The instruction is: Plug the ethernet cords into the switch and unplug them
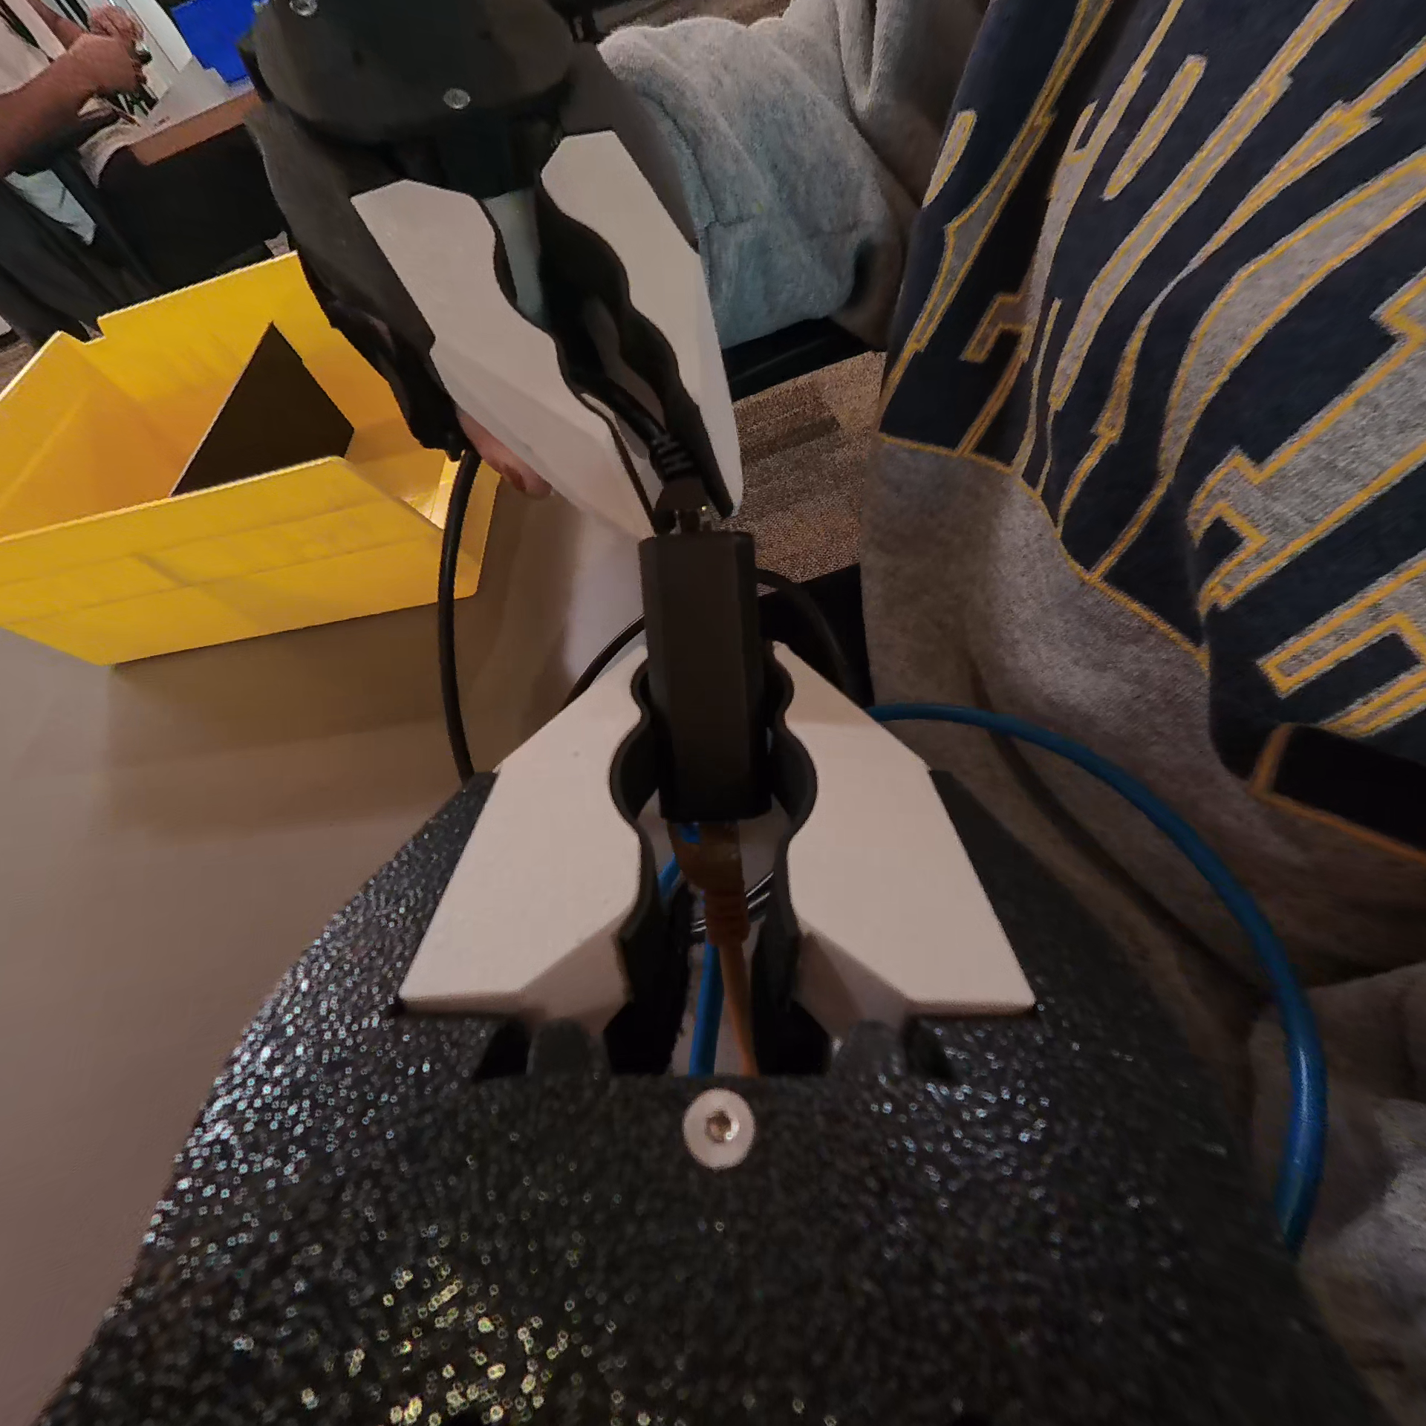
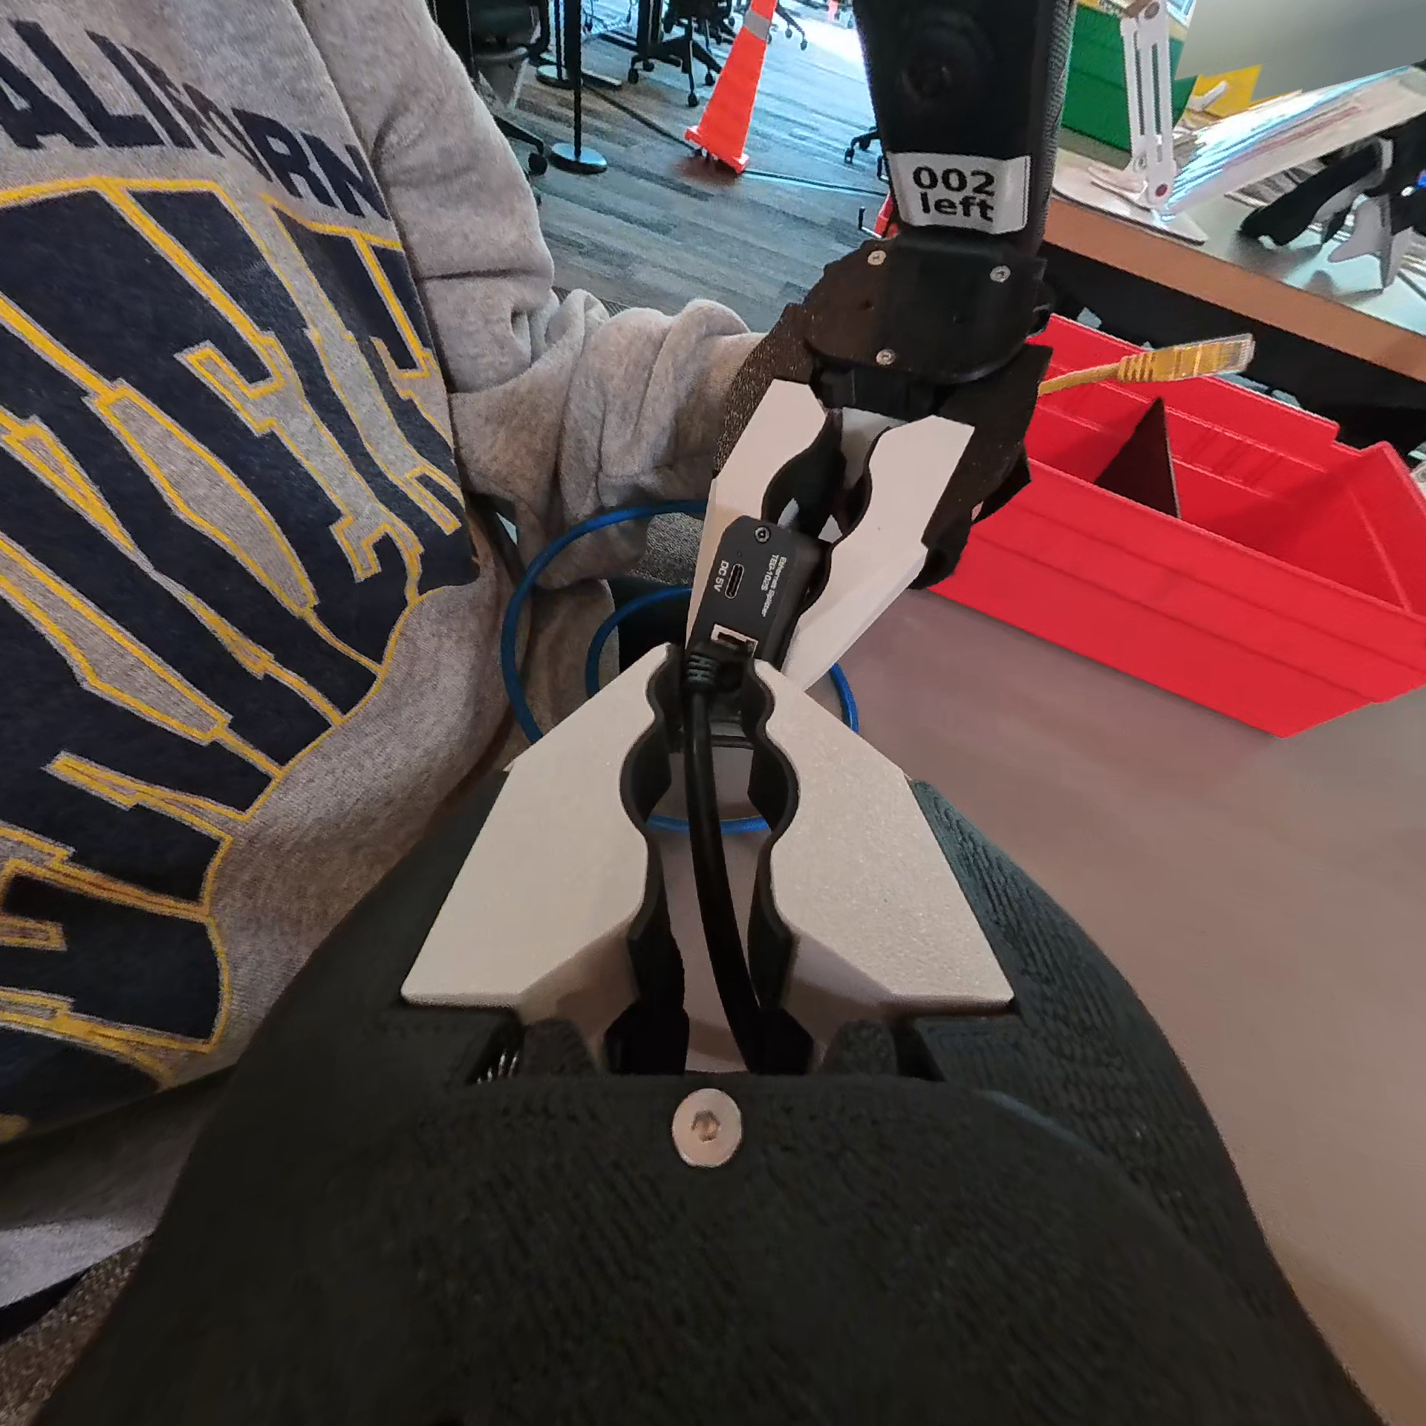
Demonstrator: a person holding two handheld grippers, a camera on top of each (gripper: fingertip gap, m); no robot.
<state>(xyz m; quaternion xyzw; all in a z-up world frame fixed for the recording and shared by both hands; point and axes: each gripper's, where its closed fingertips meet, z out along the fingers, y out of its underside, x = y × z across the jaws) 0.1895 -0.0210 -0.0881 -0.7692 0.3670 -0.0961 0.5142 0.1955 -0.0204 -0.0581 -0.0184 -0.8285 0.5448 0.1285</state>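
A: Nearest in the left wrist view, the left gripper [image 1: 710,741] pinches the black switch [image 1: 706,679] across its body; an orange cord [image 1: 729,964] and a blue cord [image 1: 1204,872] come out of the switch's near end, back toward the camera.

B: And in the right wrist view, the right gripper [image 2: 714,694] is pressed onto the black cord [image 2: 714,849] just behind its plug, which sits at the switch's port. I cannot tell whether it is fully seated.

A: Beyond the switch lie a yellow bin [image 1: 231,540] and a red bin [image 2: 1204,586] on the table [image 2: 1080,887].

B: The risk, I'd say: pushing or pulling off-axis could bend the clip or twist the switch out of the left grip. Holding the boot rather than the tab may also leave the latch locked.
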